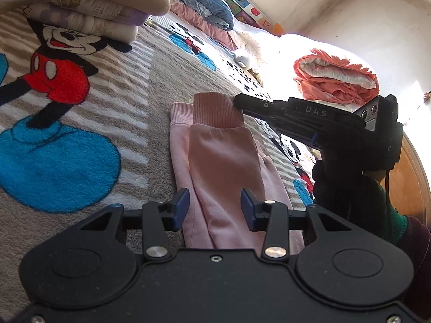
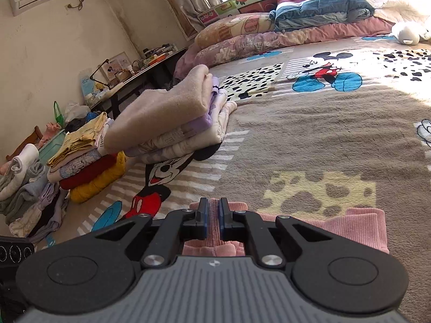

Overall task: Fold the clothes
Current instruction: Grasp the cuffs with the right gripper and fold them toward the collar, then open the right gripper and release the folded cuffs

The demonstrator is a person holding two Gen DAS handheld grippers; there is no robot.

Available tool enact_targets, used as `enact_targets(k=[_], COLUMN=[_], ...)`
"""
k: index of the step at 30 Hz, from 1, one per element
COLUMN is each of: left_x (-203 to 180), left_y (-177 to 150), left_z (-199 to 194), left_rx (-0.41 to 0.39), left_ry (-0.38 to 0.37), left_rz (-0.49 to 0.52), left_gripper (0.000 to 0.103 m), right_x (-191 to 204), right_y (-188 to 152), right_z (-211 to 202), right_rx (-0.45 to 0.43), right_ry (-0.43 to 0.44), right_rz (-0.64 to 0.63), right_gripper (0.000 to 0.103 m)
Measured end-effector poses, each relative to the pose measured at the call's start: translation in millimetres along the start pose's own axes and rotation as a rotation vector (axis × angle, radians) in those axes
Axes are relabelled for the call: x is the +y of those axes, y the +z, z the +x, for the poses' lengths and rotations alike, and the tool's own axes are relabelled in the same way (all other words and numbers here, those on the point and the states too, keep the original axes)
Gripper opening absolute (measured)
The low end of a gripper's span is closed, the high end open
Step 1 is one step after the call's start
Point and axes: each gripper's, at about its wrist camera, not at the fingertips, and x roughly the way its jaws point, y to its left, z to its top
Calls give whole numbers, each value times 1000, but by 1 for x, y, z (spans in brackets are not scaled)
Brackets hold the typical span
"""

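The pink trousers [image 1: 223,167] vanish at 6 o'clock under the left gripper [image 1: 214,210]; the folded stack [image 1: 89,5] is cropped at 12 o'clock.

**Soft cloth, matt plastic, bright rivets**

The pink trousers [image 1: 223,167] are smooth, matt knit cloth, with coarser ribbed cuffs [image 1: 216,110]. The Mickey Mouse blanket [image 1: 80,113] beneath them is thick, fuzzy fleece with a rough pile. The left gripper [image 1: 214,210] and right gripper [image 2: 214,219] are matt black plastic with blue pads [image 1: 181,210] and shiny round metal rivets [image 1: 155,251]. The folded stack [image 2: 172,118] is soft cloth, its beige top piece slightly napped. The orange quilt [image 1: 336,80] looks crinkled and faintly glossy.
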Motion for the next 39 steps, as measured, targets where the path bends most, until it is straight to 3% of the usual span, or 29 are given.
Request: enact_targets(k=[8, 11, 14, 17, 20, 23, 30, 34, 37, 39], left_x=[-5, -6, -8, -8, -10, -17, -36, -49, -44, -38], left_y=[-5, -7, -7, -7, -10, -19, -60, -86, -86, -83], left_z=[12, 17, 16, 7, -8, -23, -43, -39, -48, -54], left_rx=[59, 86, 84, 63, 42, 41, 118, 168, 134, 104], left_ry=[11, 23, 18, 11, 8, 5, 4, 36, 41, 42], left_rz=[60, 80, 92, 103, 132, 199, 292, 349, 303, 262], left_gripper=[35, 35, 35, 35, 35, 35, 35, 35, 35, 35], right_x=[-12, -17, -22, -16, -3, 23, 82, 84, 89, 89], right_y=[4, 0, -9, -16, -14, -18, -70, -113, -117, -113], right_z=[8, 19, 39, 39, 11, -19, -49, -24, -37, -51], right_rx=[-25, 6, 111, 122, 31, -1, 128, 248, 168, 103], right_ry=[-10, -26, -96, -168, -186, -157, -60, -145, -152, -108], right_rz=[31, 29, 11, -40, -67, -151, -287, -360, -326, -271], right_gripper=[9, 9, 10, 25, 38, 38, 40, 44, 45, 47])
